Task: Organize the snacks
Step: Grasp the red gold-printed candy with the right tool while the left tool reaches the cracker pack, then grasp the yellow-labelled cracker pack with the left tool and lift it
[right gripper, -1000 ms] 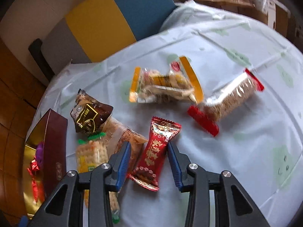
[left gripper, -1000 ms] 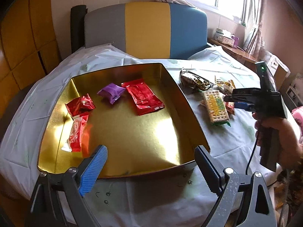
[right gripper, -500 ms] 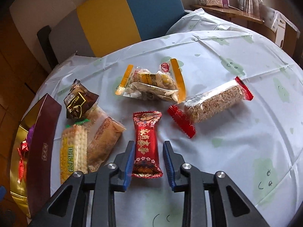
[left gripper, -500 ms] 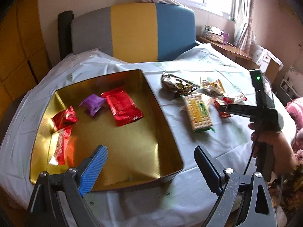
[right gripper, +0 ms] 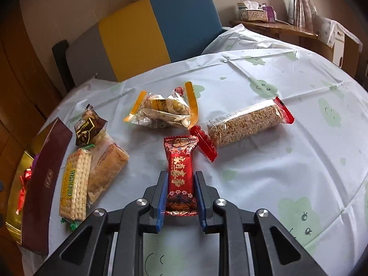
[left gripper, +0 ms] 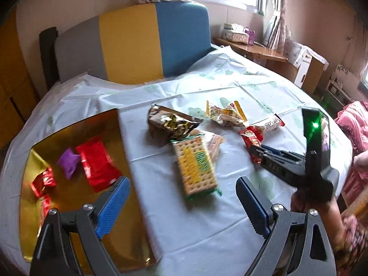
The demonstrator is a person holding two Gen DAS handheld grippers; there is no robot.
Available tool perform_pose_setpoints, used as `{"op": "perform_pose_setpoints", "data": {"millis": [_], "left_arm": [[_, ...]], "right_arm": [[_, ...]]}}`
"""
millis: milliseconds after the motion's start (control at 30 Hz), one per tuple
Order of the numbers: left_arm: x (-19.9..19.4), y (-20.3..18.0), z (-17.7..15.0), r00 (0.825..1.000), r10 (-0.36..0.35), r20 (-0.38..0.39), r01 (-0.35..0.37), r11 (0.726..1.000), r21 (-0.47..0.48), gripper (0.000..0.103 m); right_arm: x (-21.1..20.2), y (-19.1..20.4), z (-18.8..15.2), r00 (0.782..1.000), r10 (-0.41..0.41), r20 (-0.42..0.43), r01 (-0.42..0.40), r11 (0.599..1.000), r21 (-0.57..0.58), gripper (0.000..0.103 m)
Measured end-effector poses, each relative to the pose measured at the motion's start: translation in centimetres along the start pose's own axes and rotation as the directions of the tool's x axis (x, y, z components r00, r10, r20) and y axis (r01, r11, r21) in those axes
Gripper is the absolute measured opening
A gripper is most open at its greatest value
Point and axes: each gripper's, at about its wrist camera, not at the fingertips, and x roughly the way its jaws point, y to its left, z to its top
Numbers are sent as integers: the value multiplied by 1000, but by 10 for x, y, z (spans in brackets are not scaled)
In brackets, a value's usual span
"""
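Observation:
My right gripper (right gripper: pixel 180 179) is shut on a red snack packet with gold characters (right gripper: pixel 180 168), its blue pads pressing both long sides as it lies on the tablecloth. The left wrist view shows that gripper (left gripper: pixel 255 154) at the right, on the same red packet (left gripper: pixel 251 139). My left gripper (left gripper: pixel 181 197) is open and empty, hovering over the gold tin's right wall and a cracker pack (left gripper: pixel 195 165). The gold tin (left gripper: pixel 128 230) holds red packets (left gripper: pixel 97 165) and a purple candy (left gripper: pixel 68 161). In the right wrist view, the tin (right gripper: pixel 13 202) sits at the left edge.
Loose snacks lie on the cloth: a dark foil bag (right gripper: pixel 89 126), a cracker pack (right gripper: pixel 74 184) beside a tan biscuit pack (right gripper: pixel 107 170), an orange-edged chip bag (right gripper: pixel 165 110) and a long puffed-grain bar (right gripper: pixel 248 122). A striped chair back (left gripper: pixel 138 43) stands behind the table.
My right gripper's jaws closed onto the red packet and it straightened between them. My left gripper swung right, from over the gold tin toward the cracker pack, staying open.

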Motion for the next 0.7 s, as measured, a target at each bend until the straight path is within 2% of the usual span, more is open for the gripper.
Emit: {"op": "perform_pose_setpoints", "data": {"millis": [167, 233, 433, 567, 600, 633, 700], "left_arm": [[39, -13, 12, 997, -25, -70, 24, 1000, -13, 93], [56, -13, 16, 995, -15, -103, 12, 999, -34, 92], [85, -12, 21, 988, -65, -142, 52, 995, -90, 76], [98, -8, 14, 987, -69, -146, 53, 992, -112, 73], [101, -8, 13, 987, -65, -149, 49, 993, -112, 68], [104, -7, 11, 987, -60, -152, 43, 993, -109, 58], [107, -7, 8, 986, -43, -161, 27, 994, -101, 51]], "right_arm": [[2, -1, -2, 1000, 5, 14, -5, 1000, 0, 23], [6, 1, -1, 1000, 13, 18, -13, 1000, 7, 23], [4, -7, -3, 998, 49, 26, -50, 998, 36, 23], [4, -9, -4, 998, 60, 30, -61, 997, 44, 23], [4, -9, -4, 998, 62, 31, -64, 997, 46, 23], [4, -10, -4, 997, 65, 32, -66, 997, 48, 23], [4, -10, -4, 997, 69, 34, -71, 996, 50, 23]]}}
